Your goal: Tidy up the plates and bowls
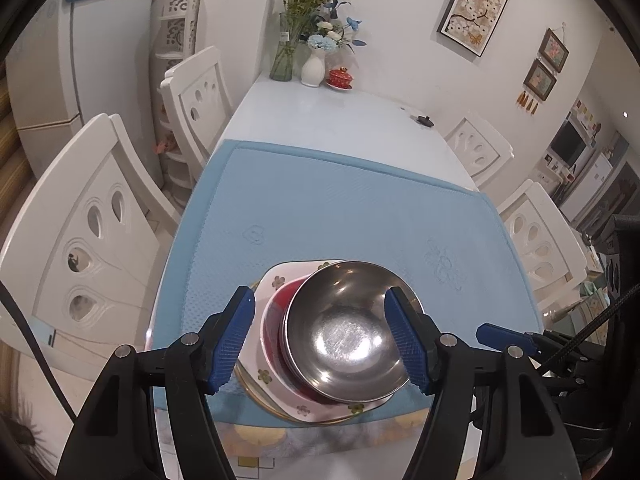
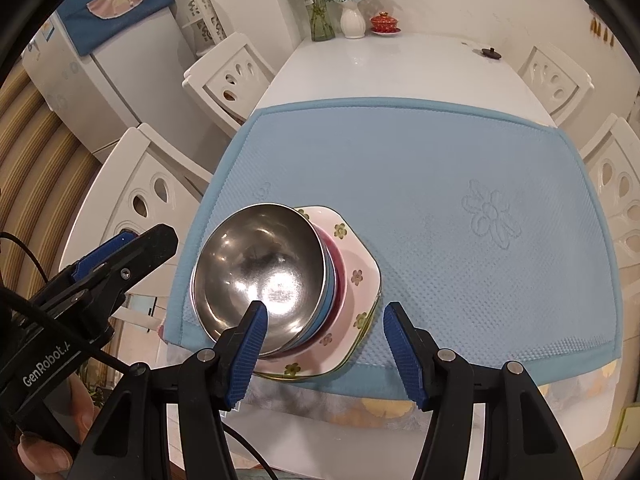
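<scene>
While both grippers hang over the near end of the table [image 2: 392,64], the crockery sits in one stack on the blue mat [image 2: 420,216]. A steel bowl [image 2: 260,276] is on top, nested in a blue bowl [image 2: 329,292] and a red bowl [image 2: 340,280], and all three rest on a pink flowered plate [image 2: 362,268] with a gold rim. The stack lies toward the mat's near left corner, at about seven o'clock from the embossed flower [image 2: 490,216] in the right wrist view.

The left gripper [image 1: 330,340] is above the stack with its jaws apart at a middling width, one blue pad on either side of the steel bowl [image 1: 346,332]; they hold nothing, and whether the right-hand pad brushes the rim I cannot tell. From the right wrist camera it shows as a black arm at nine o'clock from the bowl.

The right gripper [image 2: 324,354] also stands open at a middling width and holds nothing. Its left pad overlaps the near rim of the steel bowl in the picture, its right pad is over bare mat.

At the far end of the table, at twelve o'clock, stand a glass vase [image 2: 320,12], a white vase [image 2: 352,20] and a red lidded cup [image 2: 385,23]. White chairs [image 2: 228,76] flank the table.
</scene>
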